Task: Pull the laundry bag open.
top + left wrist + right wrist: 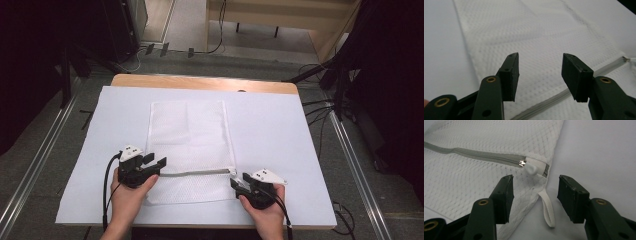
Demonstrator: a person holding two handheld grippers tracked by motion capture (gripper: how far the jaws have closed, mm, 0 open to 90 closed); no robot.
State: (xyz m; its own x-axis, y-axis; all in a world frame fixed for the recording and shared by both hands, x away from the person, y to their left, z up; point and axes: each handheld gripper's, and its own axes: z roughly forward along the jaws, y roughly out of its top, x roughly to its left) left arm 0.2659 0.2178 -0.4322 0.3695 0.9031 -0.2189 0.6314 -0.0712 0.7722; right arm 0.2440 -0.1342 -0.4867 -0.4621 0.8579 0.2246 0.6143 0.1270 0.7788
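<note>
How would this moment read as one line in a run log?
left gripper: open, over mesh bag | right gripper: open, at zipper pull | bag flat, ungrasped

Between and ahead of the right gripper (534, 195), a white mesh bag (474, 177) of woven, dimpled cloth is seen, crossed by a grey zipper (481, 155) with a small shiny metal slider (522, 164) and a smooth white plastic pull (531, 169). A ribbed fabric loop (548, 210) is shown just beside it. The jaws are faced with matt black pads (504, 202). A smooth matt white sheet (280, 130) is laid over a wooden table (200, 82).
</note>
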